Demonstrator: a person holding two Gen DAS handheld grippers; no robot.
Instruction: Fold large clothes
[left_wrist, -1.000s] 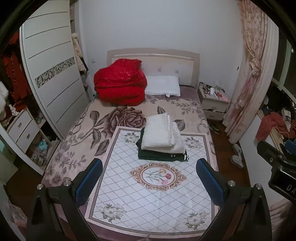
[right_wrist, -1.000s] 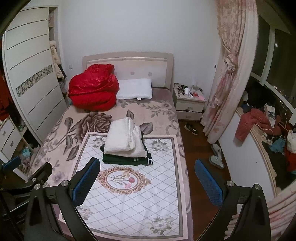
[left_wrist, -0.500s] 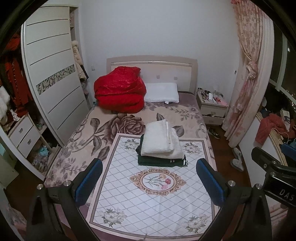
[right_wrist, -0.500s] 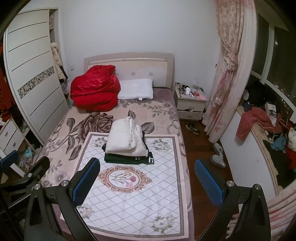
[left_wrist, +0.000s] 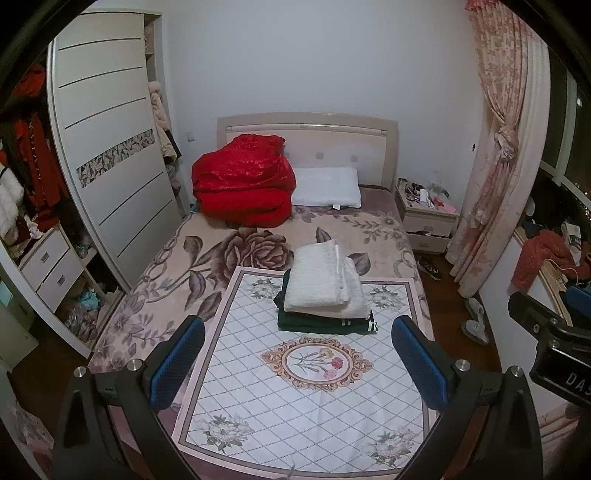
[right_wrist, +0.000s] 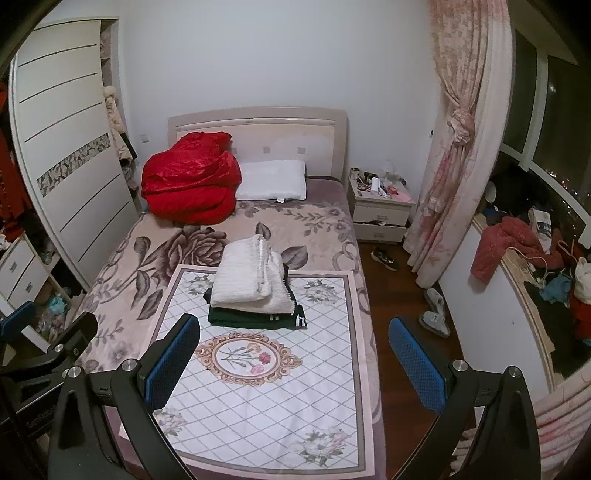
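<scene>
Above the foot of the floral-blanketed bed (left_wrist: 229, 251), my left gripper (left_wrist: 297, 363) and right gripper (right_wrist: 291, 363) both spread wide and empty, folded cream fleece garments stacked on a dark green one (left_wrist: 325, 291) at the far edge of the white diamond-patterned mat (left_wrist: 295, 398)

Below my fingers is the bed (left_wrist: 376, 236), covered by a rose-patterned blanket (left_wrist: 236, 251). A white mat (left_wrist: 295, 398) with a diamond grid and flower medallion lies over its near half. Folded clothes (left_wrist: 325, 291) are stacked at the mat's far edge. At the headboard end sit a red quilt (left_wrist: 243, 188) and a white pillow (left_wrist: 327, 188), touching.
</scene>
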